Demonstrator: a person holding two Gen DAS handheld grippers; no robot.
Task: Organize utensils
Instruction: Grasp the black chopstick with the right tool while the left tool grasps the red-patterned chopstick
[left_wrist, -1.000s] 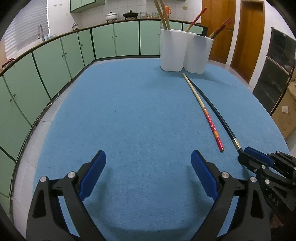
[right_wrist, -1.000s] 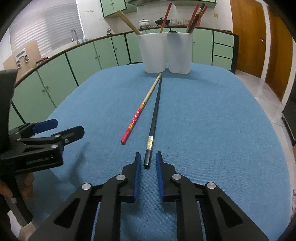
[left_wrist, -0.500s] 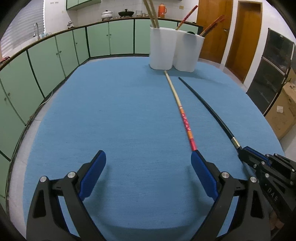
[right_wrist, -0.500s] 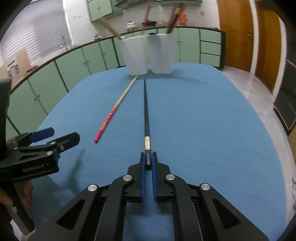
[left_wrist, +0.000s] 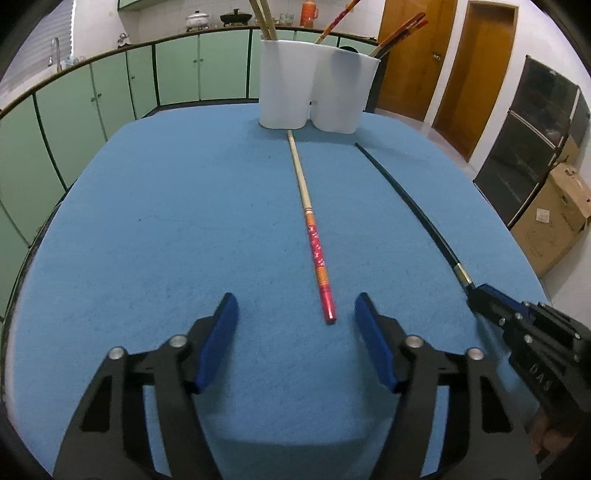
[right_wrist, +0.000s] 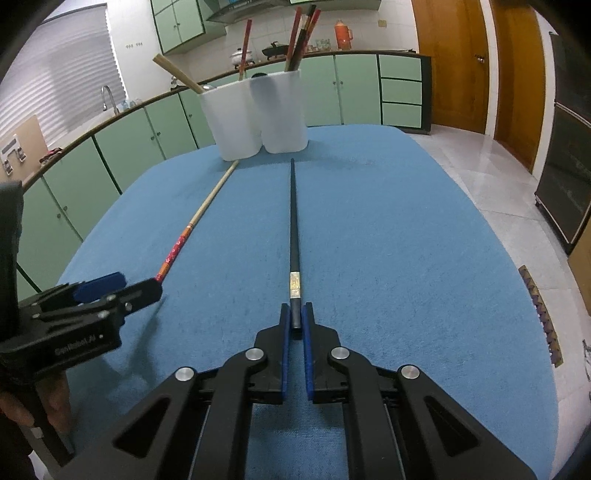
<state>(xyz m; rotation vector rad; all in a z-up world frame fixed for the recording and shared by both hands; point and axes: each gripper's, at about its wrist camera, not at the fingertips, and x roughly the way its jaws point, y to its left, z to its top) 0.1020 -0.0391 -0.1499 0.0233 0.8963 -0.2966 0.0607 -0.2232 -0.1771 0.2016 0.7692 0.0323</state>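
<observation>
Both tongs are matte black plastic frames with triangular cut-outs, silver round screw heads at the joints, and flat royal-blue pads lining the inner faces of the fingers; the left tongs (left_wrist: 295, 325) fill the lower part of the left wrist view and the right tongs (right_wrist: 294, 325) the lower part of the right wrist view. At the lower left of the right wrist view, the side of the left tongs carries small pale lettering too blurred to read fully, and bare skin of the person's left hand (right_wrist: 55, 402) shows beneath it.

"DAS" on right tool (left_wrist: 476, 291), blurred lettering on left tool (right_wrist: 122, 284)
</observation>
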